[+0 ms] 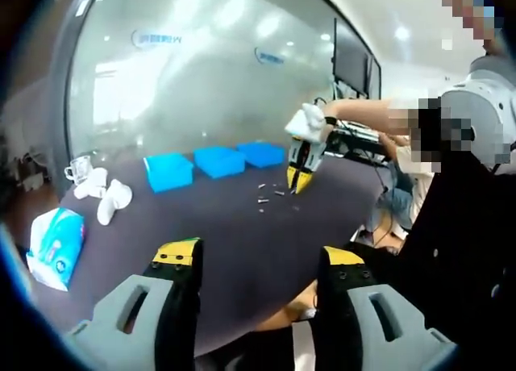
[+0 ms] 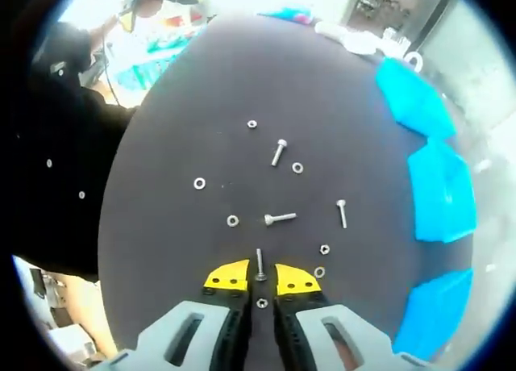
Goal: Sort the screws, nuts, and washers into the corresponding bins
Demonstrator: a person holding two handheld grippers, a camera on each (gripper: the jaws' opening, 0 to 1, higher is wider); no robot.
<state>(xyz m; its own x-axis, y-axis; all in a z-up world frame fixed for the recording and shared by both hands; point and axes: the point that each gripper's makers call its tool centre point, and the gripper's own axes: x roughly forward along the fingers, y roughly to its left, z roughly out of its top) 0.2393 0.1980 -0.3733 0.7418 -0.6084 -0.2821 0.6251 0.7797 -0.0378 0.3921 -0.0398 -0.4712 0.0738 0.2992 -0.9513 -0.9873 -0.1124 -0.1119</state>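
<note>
Dark table [image 2: 161,129]: screw [image 2: 260,264] between right hand-held gripper [image 2: 260,280] jaws.

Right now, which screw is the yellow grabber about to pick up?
Find the dark table with blue bins along one edge, then the right gripper with yellow tips. The screw lies lengthwise between those tips. The other screws lie farther out on the table.

Frosted glass wall [image 1: 201,72], wall monitor [image 1: 351,58]
</note>
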